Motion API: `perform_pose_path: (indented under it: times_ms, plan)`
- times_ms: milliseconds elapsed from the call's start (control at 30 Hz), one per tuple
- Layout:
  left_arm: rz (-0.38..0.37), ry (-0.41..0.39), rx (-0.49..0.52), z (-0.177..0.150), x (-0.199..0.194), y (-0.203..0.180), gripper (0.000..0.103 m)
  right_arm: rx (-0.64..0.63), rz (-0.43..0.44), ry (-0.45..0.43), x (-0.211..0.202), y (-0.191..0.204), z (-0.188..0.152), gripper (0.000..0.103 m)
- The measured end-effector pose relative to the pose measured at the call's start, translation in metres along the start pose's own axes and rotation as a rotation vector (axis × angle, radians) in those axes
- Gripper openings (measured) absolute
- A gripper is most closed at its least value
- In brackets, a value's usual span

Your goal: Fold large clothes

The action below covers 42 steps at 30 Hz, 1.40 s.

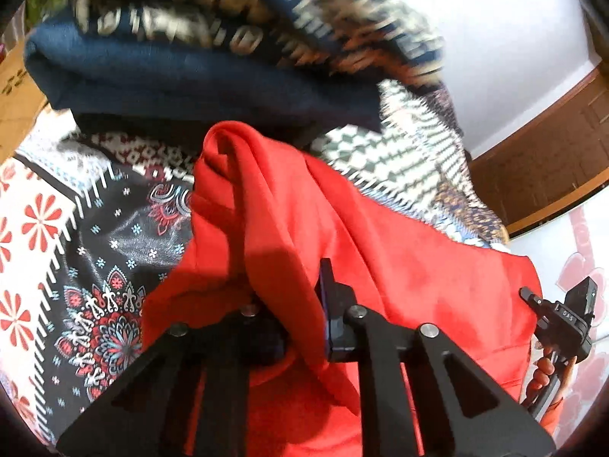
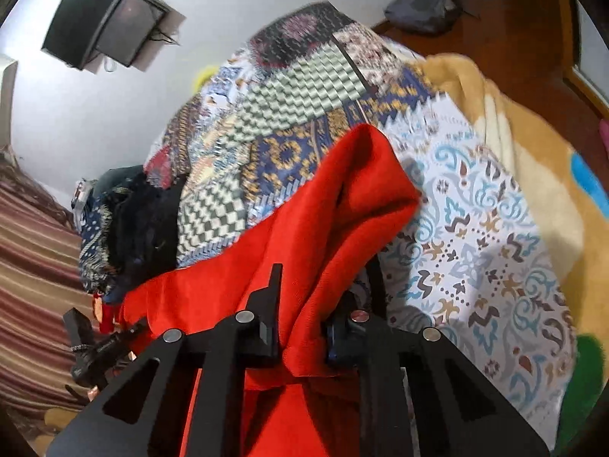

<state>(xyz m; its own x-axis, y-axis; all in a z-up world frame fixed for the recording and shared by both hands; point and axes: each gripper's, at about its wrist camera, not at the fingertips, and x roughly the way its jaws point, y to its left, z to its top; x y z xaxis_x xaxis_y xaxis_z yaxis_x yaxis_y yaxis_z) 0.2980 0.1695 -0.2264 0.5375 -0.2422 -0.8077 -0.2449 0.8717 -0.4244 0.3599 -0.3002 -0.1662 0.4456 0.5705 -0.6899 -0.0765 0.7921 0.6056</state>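
Note:
A large red garment (image 1: 380, 236) hangs bunched over the patterned bedspread (image 1: 76, 228). My left gripper (image 1: 281, 289) is shut on a fold of it. The cloth drapes over the left finger and hides it, while the right finger (image 1: 331, 304) shows beside the fold. In the right wrist view, the red garment (image 2: 342, 198) rises in a peak between the two black fingers, and my right gripper (image 2: 325, 278) is shut on it. The other gripper, held by a hand, shows at the right edge (image 1: 563, 323) of the left wrist view.
A pile of dark blue patterned clothes (image 1: 171, 61) lies beyond the red garment. A yellow blanket (image 2: 514, 133) covers the right side of the bed. A television (image 2: 106, 15) hangs on the white wall. A grey bag (image 2: 418, 0) sits on the wooden floor.

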Motion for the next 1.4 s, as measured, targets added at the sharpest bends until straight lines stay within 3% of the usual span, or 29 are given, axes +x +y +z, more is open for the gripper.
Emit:
perform_pose_path:
  times_ms: [100,367,533,767,1100,1267,1400]
  plan:
    - [-0.003,-0.037,0.088,-0.002,-0.024,-0.028,0.011,-0.072,0.008,-0.053,-0.022,0.02,0.002,0.013]
    - [-0.109,-0.175,0.213,0.014,-0.09,-0.103,0.011,-0.204,-0.001,-0.181,-0.072,0.057,0.032,0.011]
    - [-0.132,-0.217,0.241,0.045,-0.095,-0.134,0.011,-0.233,-0.013,-0.265,-0.092,0.069,0.062,0.011]
    - [-0.098,-0.152,0.218,0.096,-0.03,-0.149,0.011,-0.261,-0.119,-0.29,-0.068,0.06,0.095,0.011]
    - [0.016,0.007,0.252,0.125,0.104,-0.15,0.011,-0.211,-0.298,-0.13,0.019,0.002,0.132,0.012]
    - [0.156,0.004,0.344,0.119,0.132,-0.152,0.012,-0.205,-0.374,-0.04,0.032,-0.012,0.127,0.017]
    - [0.168,0.01,0.351,0.114,0.13,-0.147,0.019,-0.162,-0.386,-0.013,0.024,-0.02,0.128,0.021]
